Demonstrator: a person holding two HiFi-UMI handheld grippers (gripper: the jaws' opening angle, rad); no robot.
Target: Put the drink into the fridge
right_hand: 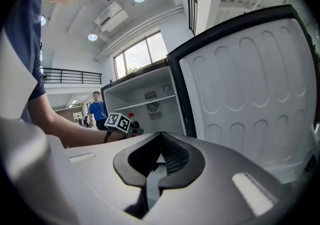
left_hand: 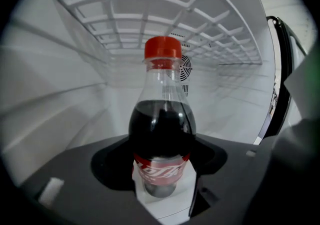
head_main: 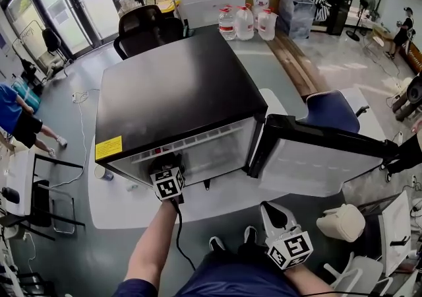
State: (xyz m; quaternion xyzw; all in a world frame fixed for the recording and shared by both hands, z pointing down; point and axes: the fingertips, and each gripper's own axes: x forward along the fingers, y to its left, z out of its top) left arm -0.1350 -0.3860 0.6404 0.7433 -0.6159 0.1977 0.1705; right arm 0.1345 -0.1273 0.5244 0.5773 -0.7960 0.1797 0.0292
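A cola bottle (left_hand: 162, 129) with a red cap and red label stands upright inside the white fridge interior (left_hand: 60, 99), under a wire shelf (left_hand: 150, 14). My left gripper (left_hand: 161, 181) is shut on the bottle's lower body. In the head view the left gripper (head_main: 169, 169) reaches into the open front of the black mini fridge (head_main: 178, 84), and the bottle is hidden there. The fridge door (head_main: 323, 157) is swung open to the right. My right gripper (head_main: 270, 211) hangs low near the person's lap, shut and empty (right_hand: 152, 179), facing the open fridge (right_hand: 145, 104).
The fridge sits on a white table (head_main: 132, 206). A black office chair (head_main: 142, 28) and several water jugs (head_main: 244, 23) stand behind it. A blue chair (head_main: 333, 111) is behind the open door. A person in blue (head_main: 16, 114) walks at the far left.
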